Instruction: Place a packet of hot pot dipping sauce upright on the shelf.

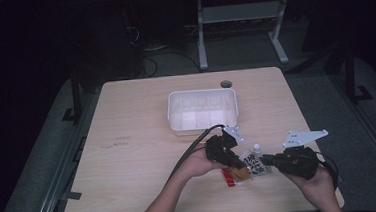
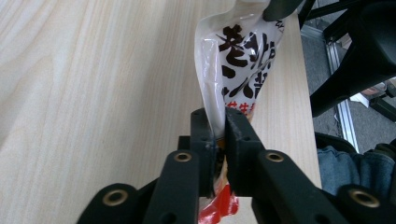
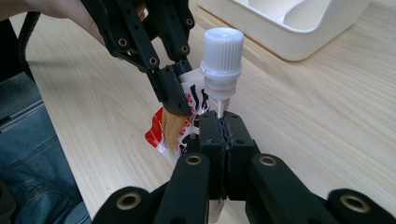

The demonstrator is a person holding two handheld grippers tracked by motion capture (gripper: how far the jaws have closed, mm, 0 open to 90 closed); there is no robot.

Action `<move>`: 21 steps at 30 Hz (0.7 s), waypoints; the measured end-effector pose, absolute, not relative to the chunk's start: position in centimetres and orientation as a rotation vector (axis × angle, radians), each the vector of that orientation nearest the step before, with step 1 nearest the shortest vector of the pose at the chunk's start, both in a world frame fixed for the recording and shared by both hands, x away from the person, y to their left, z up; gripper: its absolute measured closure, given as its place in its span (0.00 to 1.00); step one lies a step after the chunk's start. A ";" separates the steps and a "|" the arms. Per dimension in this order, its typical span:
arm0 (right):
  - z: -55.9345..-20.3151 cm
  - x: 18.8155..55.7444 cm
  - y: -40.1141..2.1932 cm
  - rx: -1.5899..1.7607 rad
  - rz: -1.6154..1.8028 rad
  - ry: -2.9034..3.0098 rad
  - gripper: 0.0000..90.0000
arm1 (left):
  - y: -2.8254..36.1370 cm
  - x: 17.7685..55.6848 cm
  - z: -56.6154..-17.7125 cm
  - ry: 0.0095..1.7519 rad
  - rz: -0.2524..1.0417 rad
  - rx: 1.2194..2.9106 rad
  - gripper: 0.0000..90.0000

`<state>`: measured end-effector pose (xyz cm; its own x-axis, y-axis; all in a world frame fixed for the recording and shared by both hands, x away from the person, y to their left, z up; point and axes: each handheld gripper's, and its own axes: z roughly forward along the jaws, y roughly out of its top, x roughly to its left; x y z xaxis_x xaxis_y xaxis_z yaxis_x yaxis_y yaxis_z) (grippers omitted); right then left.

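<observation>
Two grippers share one snack packet near the desk's front edge

The left gripper [image 1: 240, 163] and right gripper [image 3: 219, 122] both have jaws clamped on the packet [image 2: 238, 60], beside a white-capped bottle [image 3: 222, 56]; the film looks light, limp and slippery, best pinched at its seams, with open desk [image 1: 128, 140] leftward.
</observation>
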<state>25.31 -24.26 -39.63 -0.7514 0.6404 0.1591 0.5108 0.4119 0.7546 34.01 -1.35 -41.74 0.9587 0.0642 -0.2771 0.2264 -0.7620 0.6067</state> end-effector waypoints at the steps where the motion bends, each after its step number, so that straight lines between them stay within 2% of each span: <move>1: -39.6 25.3 -24.3 1.031 1.256 2.507 0.98 | -1.3 34.0 -41.7 0.203 -0.315 2.427 0.94; 5: -39.8 25.4 -24.7 1.040 1.305 2.499 0.97 | -1.2 33.7 -41.3 0.193 -0.266 2.423 0.96; 9: -40.0 25.5 -25.0 1.036 1.335 2.482 0.90 | -0.9 33.4 -41.1 0.193 -0.239 2.429 0.97; 10: -40.2 25.6 -25.2 1.047 1.352 2.482 0.84 | -0.7 33.3 -41.1 0.199 -0.229 2.430 0.97; 11: -40.2 25.6 -25.2 1.047 1.352 2.482 0.84 | -0.7 33.3 -41.1 0.199 -0.229 2.430 0.97; 13: -40.9 26.1 -25.6 1.087 1.392 2.509 0.70 | -0.1 33.4 -40.8 0.217 -0.216 2.405 0.98; 15: -41.2 26.2 -25.6 1.098 1.403 2.520 0.68 | 0.1 33.4 -40.6 0.223 -0.212 2.398 0.98; 18: -42.1 26.6 -25.1 1.123 1.442 2.544 0.59 | 0.7 33.4 -40.1 0.242 -0.192 2.368 0.98; 21: -42.4 26.8 -24.8 1.127 1.456 2.558 0.58 | 0.9 33.3 -39.9 0.247 -0.198 2.347 0.98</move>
<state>26.82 -24.81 -42.39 -0.7442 0.5756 0.3388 0.5853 0.3176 0.7460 33.29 0.91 -39.91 0.9693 0.1190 -0.2153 0.2360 -0.6970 0.6772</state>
